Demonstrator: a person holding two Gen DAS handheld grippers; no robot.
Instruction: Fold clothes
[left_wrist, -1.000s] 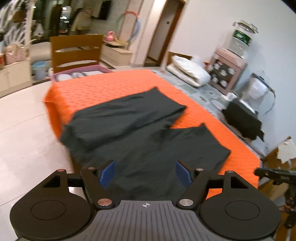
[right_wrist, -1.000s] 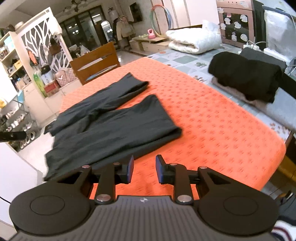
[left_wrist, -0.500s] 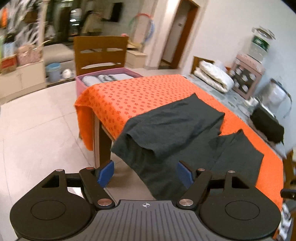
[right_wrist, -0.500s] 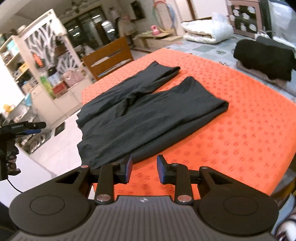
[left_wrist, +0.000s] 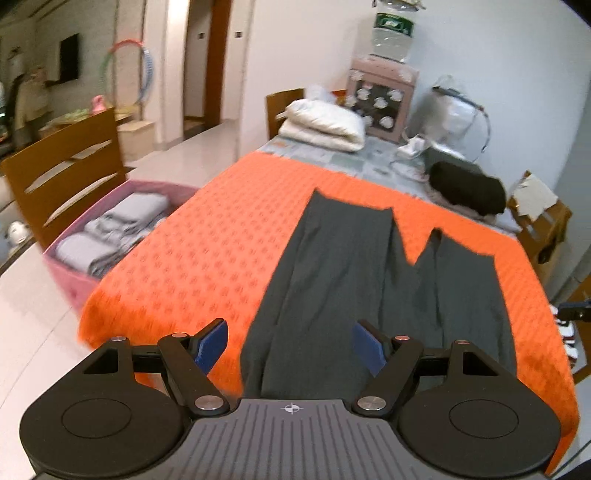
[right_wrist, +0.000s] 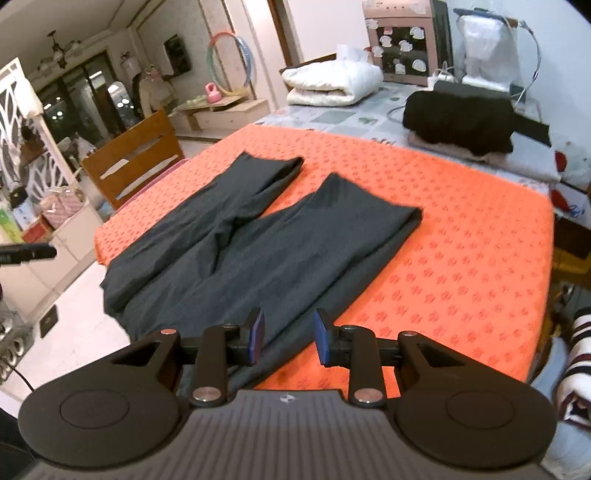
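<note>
Right wrist view, smooth dark trousers (right_wrist: 258, 243), dotted orange cloth (right_wrist: 461, 258), claw (right_wrist: 288, 338) parted.

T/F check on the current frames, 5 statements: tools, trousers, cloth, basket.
1. The left tool is open and empty. True.
2. The right tool is clamped on a trouser leg. False: it is open, holding nothing.
3. The dark trousers lie with legs spread on the orange cloth. True.
4. The trousers are already folded in half. False: both legs lie apart.
5. The pink basket holds folded grey clothes. True.
</note>
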